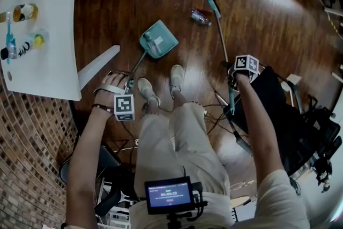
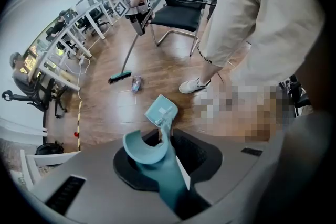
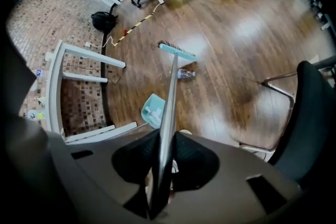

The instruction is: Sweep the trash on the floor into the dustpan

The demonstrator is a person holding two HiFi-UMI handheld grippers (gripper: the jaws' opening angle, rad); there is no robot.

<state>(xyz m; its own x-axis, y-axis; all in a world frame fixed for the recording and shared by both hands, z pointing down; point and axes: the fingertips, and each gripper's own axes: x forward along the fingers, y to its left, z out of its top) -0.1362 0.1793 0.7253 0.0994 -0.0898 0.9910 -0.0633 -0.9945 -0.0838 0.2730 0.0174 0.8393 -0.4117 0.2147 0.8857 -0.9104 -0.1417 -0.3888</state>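
Observation:
The teal dustpan (image 1: 158,40) rests on the wood floor just ahead of the person's shoes, and its long handle (image 2: 164,170) rises between the jaws of my left gripper (image 1: 128,86), which is shut on it. To its right the broom (image 1: 220,29) slants down to the floor, its teal head (image 3: 177,52) beside a crushed clear bottle (image 1: 200,17). The same bottle (image 3: 186,74) lies just below the bristles in the right gripper view. My right gripper (image 3: 161,165) is shut on the broom's metal pole (image 3: 169,107). Floor separates the bottle from the dustpan (image 3: 153,110).
A white table (image 1: 53,56) with bottles on it fills the left, with its slanted leg (image 1: 99,64) near the dustpan handle. A black chair (image 1: 292,115) stands at the right. Cables trail by the shoes (image 1: 147,91). Brick wall lies at lower left.

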